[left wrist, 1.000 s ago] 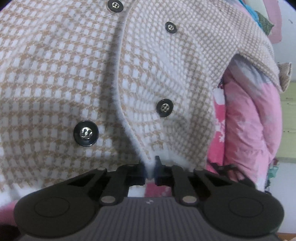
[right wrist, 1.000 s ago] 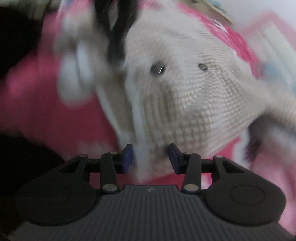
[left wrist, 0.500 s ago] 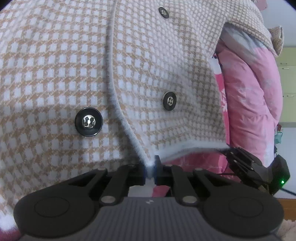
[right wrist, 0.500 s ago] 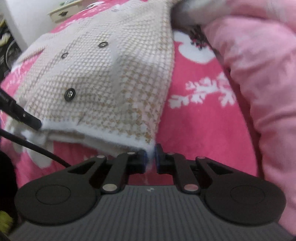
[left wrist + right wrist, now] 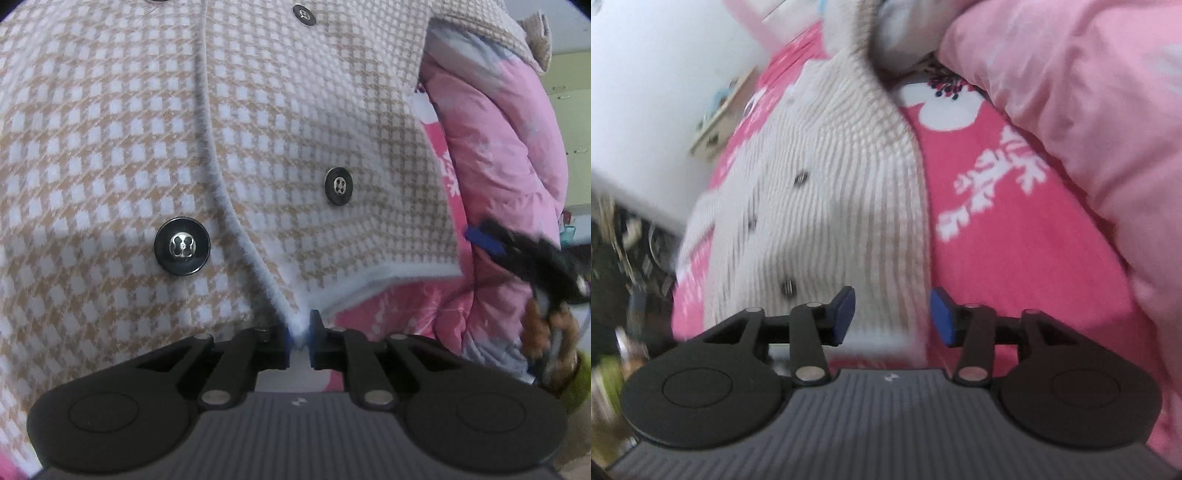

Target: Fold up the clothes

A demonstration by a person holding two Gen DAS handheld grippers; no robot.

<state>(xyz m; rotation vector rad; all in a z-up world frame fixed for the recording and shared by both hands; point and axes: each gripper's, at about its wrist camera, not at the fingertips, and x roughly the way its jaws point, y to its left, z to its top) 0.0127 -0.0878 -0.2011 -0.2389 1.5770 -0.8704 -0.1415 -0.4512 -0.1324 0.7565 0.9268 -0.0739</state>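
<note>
The checked cardigan is lying spread on the pink bedsheet, front side up, with its black buttons showing, and it is filling most of the left wrist view. No fold is visible on it, so the folding itself seems to be only starting; what looks done is the laying out and flattening.

The left gripper, at the bottom centre of its frame, is pinching the white hem at the corner where the front edge meets the bottom. Its jaws are beginning to open, but the pads are touching the cloth at this moment.

The right gripper is opening its jaws, and they are standing apart. The hem of the cardigan is lying between them in the lower centre of the blurred right wrist view, but the pads are not pressing on it, so this side is released.

A pale pink quilt is bunched at the right of both views, just beside the cardigan. I judge that the sleeves and sides are left to fold inward, then the body in half.
</note>
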